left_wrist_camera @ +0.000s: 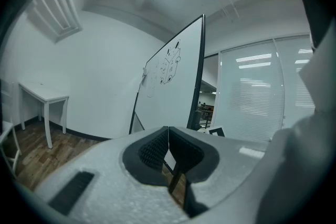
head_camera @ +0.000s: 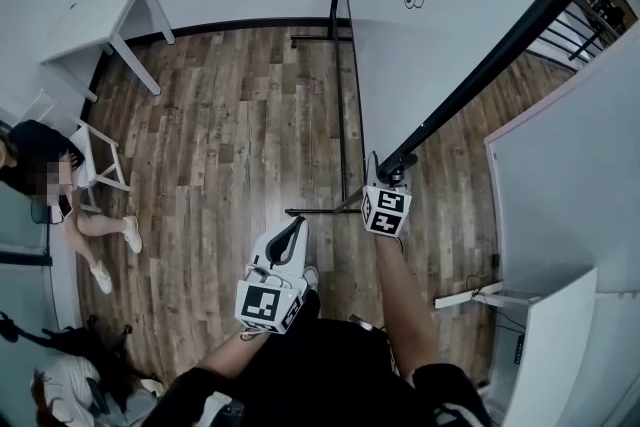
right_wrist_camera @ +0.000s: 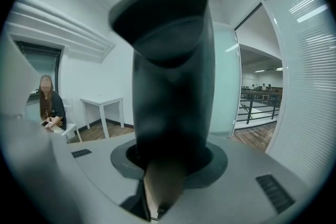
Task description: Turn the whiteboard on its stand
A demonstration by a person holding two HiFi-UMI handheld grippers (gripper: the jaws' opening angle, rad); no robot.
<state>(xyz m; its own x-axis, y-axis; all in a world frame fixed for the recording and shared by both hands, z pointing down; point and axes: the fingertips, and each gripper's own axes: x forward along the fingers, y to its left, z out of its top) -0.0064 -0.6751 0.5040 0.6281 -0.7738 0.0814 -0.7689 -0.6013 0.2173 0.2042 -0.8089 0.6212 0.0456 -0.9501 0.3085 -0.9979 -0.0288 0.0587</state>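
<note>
The whiteboard (head_camera: 400,45) stands on its black stand, with a marker drawing near its top; its dark frame edge (head_camera: 500,55) runs diagonally down toward me. My right gripper (head_camera: 386,169) is shut on the lower end of that frame edge. In the right gripper view the dark frame bar (right_wrist_camera: 170,86) fills the space between the jaws of the right gripper (right_wrist_camera: 167,168). My left gripper (head_camera: 293,229) hangs lower and to the left, above the floor, shut and holding nothing. In the left gripper view its pads (left_wrist_camera: 155,148) meet, and the whiteboard (left_wrist_camera: 168,86) stands ahead.
The stand's floor bars (head_camera: 318,212) lie on the wooden floor under the board. A white table (head_camera: 100,20) stands at the far left wall. A person sits on a white chair (head_camera: 98,160) at the left. A pale panel (head_camera: 570,175) closes the right side.
</note>
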